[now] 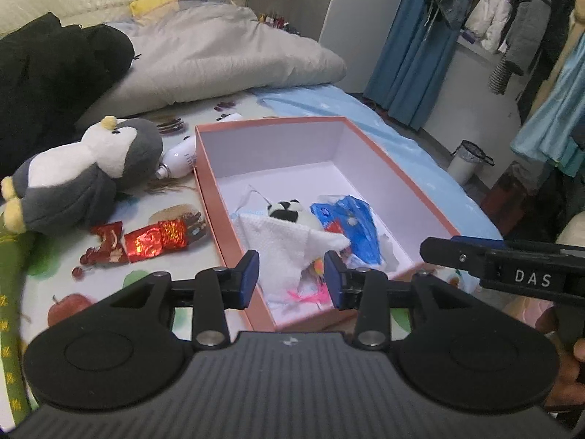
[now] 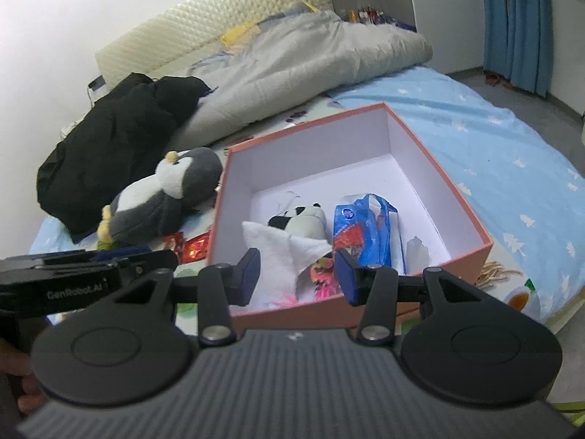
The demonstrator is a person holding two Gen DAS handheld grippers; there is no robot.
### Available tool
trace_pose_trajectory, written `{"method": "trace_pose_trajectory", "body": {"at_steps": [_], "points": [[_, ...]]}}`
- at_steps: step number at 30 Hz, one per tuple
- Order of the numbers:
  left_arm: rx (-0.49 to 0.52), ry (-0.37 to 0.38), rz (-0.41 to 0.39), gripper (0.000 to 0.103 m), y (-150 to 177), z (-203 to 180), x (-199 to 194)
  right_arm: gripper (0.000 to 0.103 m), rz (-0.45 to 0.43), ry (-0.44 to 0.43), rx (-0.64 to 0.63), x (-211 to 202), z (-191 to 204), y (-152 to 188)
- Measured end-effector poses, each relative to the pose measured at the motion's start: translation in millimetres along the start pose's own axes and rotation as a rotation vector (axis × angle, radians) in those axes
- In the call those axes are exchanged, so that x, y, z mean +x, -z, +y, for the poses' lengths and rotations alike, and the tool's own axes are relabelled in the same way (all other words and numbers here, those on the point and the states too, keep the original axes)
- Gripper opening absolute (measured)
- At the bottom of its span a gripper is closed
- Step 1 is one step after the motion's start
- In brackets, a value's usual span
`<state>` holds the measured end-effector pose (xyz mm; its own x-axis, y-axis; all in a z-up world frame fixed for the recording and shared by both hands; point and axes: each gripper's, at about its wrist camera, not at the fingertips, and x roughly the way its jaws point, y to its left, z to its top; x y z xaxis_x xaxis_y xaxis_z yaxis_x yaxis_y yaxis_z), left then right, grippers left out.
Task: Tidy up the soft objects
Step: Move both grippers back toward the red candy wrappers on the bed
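Beyond my fingers [image 1: 250,278], the bed [image 1: 398,146] carries a pink box [image 1: 398,168], penguin plush [image 1: 91,172], red wrappers [image 1: 146,243], grey duvet [image 1: 226,58], black jacket [image 1: 47,73].

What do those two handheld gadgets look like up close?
Both are matte black. The left gripper has a ribbed body, two round discs, silver pivot screws, and fingers faced with blue pads. The right gripper looks the same. From the side, one reads "DAS", the other "GenRobot.AI". No cables show.
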<state>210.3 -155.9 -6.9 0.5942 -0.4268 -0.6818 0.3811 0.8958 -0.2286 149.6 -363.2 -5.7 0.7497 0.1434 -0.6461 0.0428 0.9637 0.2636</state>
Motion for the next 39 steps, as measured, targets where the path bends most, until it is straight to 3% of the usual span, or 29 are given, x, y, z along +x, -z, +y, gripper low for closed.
{"method": "trace_pose_trajectory", "body": {"at_steps": [14,17,30,39], "points": [[-0.008,-0.037,-0.108,0.045,58.0,8.6,-109.8,0.048,-0.051,-0.045,-0.080,-66.6,51.9,48.5],[-0.020,-0.052,-0.120,0.049,77.0,12.4,-124.4,0.048,-0.054,-0.064,-0.083,-72.9,60.0,58.8],[-0.066,-0.162,-0.147,0.051,144.0,36.1,-167.8,0.048,-0.002,-0.153,-0.125,-79.5,94.5,107.1],[-0.096,-0.198,-0.133,0.051,165.9,62.9,-164.7,0.048,0.038,-0.185,-0.176,-61.8,116.3,115.4]]}}
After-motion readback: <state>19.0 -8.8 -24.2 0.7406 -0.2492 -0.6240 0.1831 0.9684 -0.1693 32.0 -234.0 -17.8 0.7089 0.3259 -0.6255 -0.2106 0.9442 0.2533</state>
